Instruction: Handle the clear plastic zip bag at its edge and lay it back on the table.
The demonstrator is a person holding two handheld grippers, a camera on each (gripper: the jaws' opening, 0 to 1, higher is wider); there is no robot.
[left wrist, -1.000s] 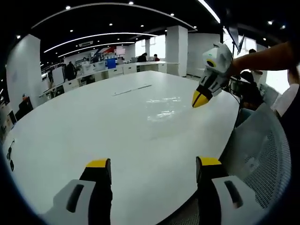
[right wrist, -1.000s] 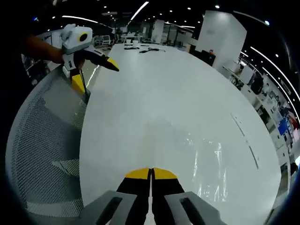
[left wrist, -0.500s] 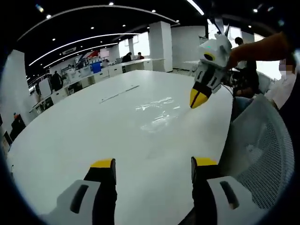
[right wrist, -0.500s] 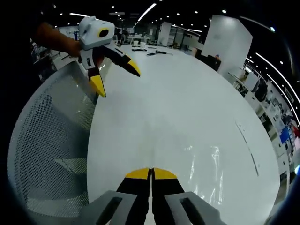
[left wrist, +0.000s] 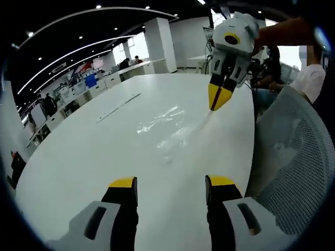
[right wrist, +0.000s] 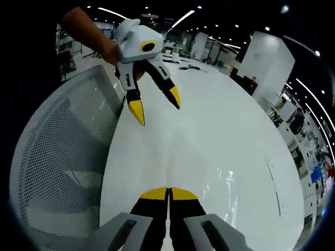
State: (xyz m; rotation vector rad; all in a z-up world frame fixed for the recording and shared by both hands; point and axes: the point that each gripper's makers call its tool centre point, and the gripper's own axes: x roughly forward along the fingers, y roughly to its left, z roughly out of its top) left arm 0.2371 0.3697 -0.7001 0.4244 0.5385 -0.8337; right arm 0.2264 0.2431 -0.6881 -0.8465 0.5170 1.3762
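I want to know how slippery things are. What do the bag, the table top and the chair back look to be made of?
Zip bag: thin clear plastic film, seemingly; glossy wrinkles catch the lights and the table shows through.
Table: smooth white top, satin, possibly laminate; it carries soft reflections.
Chair back: pale woven mesh, matte; the fine holes show.

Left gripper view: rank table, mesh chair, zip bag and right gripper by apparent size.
1. Table, largest by far.
2. Chair.
3. Bag and right gripper: look alike. The clear bag's outline is hard to trace, and the gripper is raised nearer the camera, so ranking them is unsure.
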